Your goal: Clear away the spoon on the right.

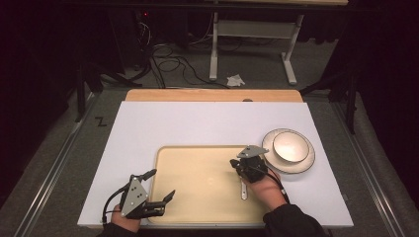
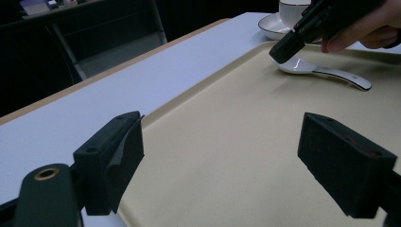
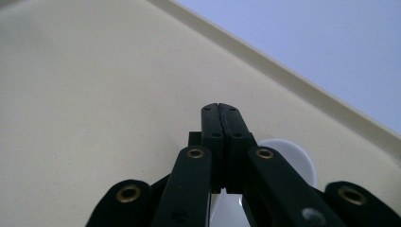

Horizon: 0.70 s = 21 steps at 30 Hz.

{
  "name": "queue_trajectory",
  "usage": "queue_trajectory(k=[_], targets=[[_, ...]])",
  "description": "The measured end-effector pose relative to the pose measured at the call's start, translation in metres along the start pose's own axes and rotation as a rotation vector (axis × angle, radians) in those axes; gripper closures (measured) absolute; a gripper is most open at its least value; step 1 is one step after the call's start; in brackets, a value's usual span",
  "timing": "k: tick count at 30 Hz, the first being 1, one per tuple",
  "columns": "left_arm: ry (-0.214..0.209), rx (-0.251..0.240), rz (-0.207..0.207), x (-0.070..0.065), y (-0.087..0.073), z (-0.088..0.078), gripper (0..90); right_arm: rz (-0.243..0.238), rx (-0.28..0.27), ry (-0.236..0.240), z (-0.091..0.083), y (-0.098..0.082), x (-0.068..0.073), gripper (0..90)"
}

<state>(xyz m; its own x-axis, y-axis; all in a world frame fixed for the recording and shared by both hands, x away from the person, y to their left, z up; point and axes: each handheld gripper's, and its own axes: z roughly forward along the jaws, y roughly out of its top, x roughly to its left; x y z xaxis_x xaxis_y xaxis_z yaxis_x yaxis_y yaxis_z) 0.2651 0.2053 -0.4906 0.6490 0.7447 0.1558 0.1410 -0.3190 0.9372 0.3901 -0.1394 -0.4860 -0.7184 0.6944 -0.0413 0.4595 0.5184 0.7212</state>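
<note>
Here the right gripper [image 1: 236,165], closed, holds a spoon [image 2: 326,72] near the tray [image 1: 163,153] rim.

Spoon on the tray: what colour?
White spoon with a dark edge at the handle; clearest in the left gripper view.

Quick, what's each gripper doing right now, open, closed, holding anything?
Left gripper: open, holding nothing, over the near left part of the tray.
Right gripper: jaws closed together, holding nothing visible, just above the white spoon on the tray.

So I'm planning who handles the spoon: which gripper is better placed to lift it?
Right. The right gripper sits over the spoon on the tray, jaws closed; the left gripper hangs open at the tray's near left edge, well away.
</note>
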Motion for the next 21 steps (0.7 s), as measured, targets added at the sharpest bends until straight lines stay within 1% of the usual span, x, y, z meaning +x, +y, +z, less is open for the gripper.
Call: queue_trajectory(k=[4,5,7,8,9,12,13,14,16,17,18,19,20,21], targets=[[0.001,0.000,-0.001,0.000,0.000,0.000,15.9,0.002,-0.018,0.003,-0.005,-0.001,0.000,90.0],[0.002,0.000,-0.003,0.000,0.000,0.000,15.8,0.012,-0.034,0.007,-0.008,-0.001,-0.001,90.0],[0.003,0.002,-0.003,0.000,0.000,0.000,15.8,0.016,-0.052,0.013,-0.013,-0.002,-0.001,87.2],[0.003,0.002,-0.003,0.000,0.000,0.000,15.8,0.016,-0.052,0.013,-0.013,-0.002,-0.001,87.2],[0.004,0.002,-0.003,0.000,0.000,0.000,15.8,0.015,-0.058,0.019,-0.016,-0.002,-0.002,85.1],[0.004,0.003,-0.006,0.001,0.000,0.000,15.8,0.021,-0.094,0.033,-0.024,-0.004,-0.004,76.1],[0.006,0.003,-0.005,0.001,-0.001,0.000,15.8,0.025,-0.104,0.037,-0.026,-0.005,-0.005,71.6],[0.007,0.004,-0.005,0.001,-0.001,0.000,15.9,0.039,-0.125,0.051,-0.033,-0.007,-0.006,64.4],[0.007,0.003,-0.005,0.001,-0.001,0.000,15.9,0.042,-0.152,0.059,-0.039,-0.010,-0.006,56.2],[0.007,0.003,-0.005,0.001,-0.001,0.000,15.8,0.042,-0.152,0.059,-0.039,-0.010,-0.006,56.2],[0.008,0.003,-0.006,0.001,-0.001,0.000,15.8,0.033,-0.174,0.062,-0.043,-0.012,-0.007,52.1],[0.008,0.004,-0.006,0.001,-0.001,0.000,15.9,0.036,-0.190,0.064,-0.046,-0.013,-0.007,47.1],[0.008,0.004,-0.008,0.001,-0.001,0.000,15.8,0.039,-0.225,0.075,-0.054,-0.017,-0.008,38.9],[0.009,0.003,-0.009,0.001,-0.001,0.000,15.9,0.040,-0.238,0.077,-0.058,-0.019,-0.009,35.8]])
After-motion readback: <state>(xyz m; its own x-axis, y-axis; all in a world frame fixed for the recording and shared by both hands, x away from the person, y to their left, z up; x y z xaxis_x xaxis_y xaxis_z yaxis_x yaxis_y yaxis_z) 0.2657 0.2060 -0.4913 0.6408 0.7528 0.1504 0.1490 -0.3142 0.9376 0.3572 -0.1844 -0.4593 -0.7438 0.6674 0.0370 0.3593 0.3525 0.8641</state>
